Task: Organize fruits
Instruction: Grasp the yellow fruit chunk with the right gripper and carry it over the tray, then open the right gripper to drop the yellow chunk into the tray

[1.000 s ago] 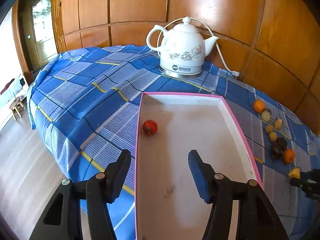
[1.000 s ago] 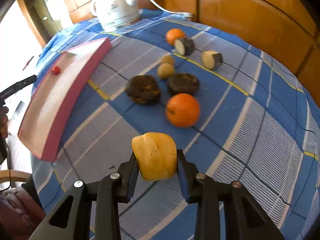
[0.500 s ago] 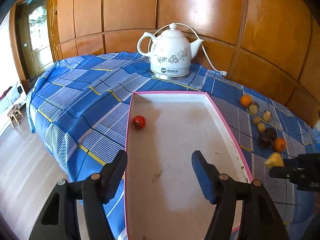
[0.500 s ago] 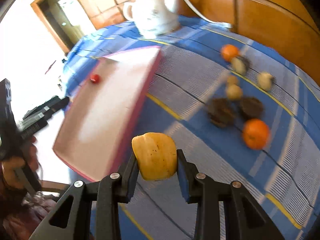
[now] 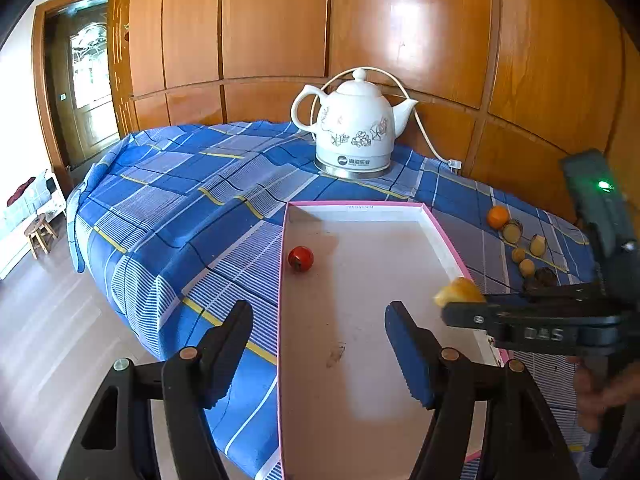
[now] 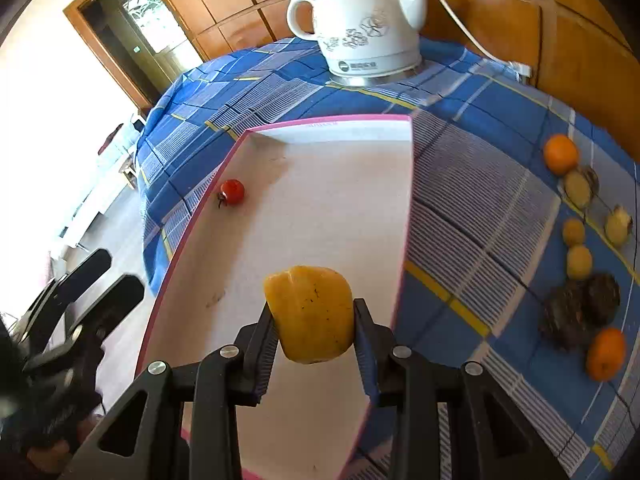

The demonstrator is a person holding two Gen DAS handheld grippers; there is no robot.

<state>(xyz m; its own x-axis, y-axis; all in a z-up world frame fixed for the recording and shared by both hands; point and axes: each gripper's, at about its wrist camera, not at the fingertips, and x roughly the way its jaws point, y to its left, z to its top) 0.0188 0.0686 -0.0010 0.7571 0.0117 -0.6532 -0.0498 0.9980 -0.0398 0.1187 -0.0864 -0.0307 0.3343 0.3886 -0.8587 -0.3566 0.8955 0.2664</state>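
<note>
Right gripper point(image 6: 314, 330) clamped on yellow fruit point(image 6: 310, 312), above tray point(image 6: 328, 120) near right rim. Left gripper point(image 5: 320, 350) empty, jaws apart. Best lowered close to tray floor before release, clear of tomato point(image 6: 233, 191), preventing rolling.

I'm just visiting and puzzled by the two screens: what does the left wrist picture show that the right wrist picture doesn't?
Only the left wrist view shows the side of the right tongs, coming in over the tray's right rim, and the empty left tongs up close, jaws apart.

Only the right wrist view shows the whole yellow fruit clamped in those tongs, and the second orange beside the dark brown fruits.

Both show the pink-rimmed tray, the small red fruit in it, the white kettle and the blue checked cloth.
</note>
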